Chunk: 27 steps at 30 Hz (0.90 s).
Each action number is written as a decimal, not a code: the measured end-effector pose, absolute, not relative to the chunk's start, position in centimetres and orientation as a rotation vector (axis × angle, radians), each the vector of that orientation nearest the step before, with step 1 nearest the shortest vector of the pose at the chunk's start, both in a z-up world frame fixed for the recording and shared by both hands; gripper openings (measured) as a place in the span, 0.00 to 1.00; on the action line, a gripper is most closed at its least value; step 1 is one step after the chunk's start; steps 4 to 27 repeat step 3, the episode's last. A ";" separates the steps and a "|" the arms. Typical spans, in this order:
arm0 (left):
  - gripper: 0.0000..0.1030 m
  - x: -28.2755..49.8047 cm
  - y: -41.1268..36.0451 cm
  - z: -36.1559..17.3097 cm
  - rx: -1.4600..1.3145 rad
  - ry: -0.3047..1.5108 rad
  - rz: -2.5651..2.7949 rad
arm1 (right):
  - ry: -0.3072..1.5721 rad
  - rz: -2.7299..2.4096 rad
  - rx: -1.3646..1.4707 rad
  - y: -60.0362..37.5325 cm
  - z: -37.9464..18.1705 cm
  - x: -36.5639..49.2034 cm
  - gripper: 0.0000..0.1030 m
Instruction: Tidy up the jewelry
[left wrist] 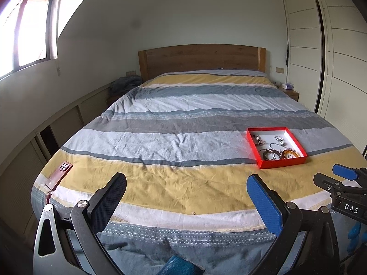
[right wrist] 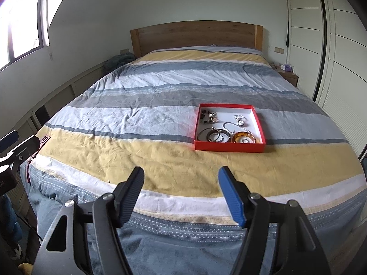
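Right claw (right wrist: 181, 192), bottom centre of right wrist view: jaws apart, nothing btwn them, hovering over the near edge of the bed (right wrist: 142, 119). One finger black, other w/ blue pad. Left claw (left wrist: 187, 197), bottom of left wrist view: jaws also wide apart, empty, above the yellow stripe of the striped duvet.

Jewelry sits in a shallow red box (right wrist: 229, 147) w/ white inside, right of centre in right wrist view, resting flat on the duvet where grey-blue stripe meets yellow. Same box at mid-right of left wrist view (left wrist: 283, 163). Inside: dark bangles (right wrist: 214, 135) at the near left, an amber bangle (right wrist: 243, 138) at the near right, touching or overlapping them; a beaded piece (right wrist: 208, 116) in the far left corner; a silvery watch or pendant (right wrist: 240, 120) far right – too small to tell which. A chain runs btwn.

Both claws well apart from the box. A dark red phone (left wrist: 59, 175) lies at left edge of bed in left wrist view. Tiny pale object (left wrist: 193, 212) on the white stripe near the bed's front edge; can't tell what.
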<state>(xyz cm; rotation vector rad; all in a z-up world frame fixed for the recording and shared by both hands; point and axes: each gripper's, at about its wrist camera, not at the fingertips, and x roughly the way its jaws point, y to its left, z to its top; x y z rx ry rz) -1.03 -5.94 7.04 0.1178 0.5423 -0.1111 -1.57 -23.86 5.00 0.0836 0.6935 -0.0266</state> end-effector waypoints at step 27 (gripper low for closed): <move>1.00 -0.8 -6.1 6.8 0.117 0.553 -0.111 | 0.699 -0.030 0.083 -24.0 4.7 -1.4 0.66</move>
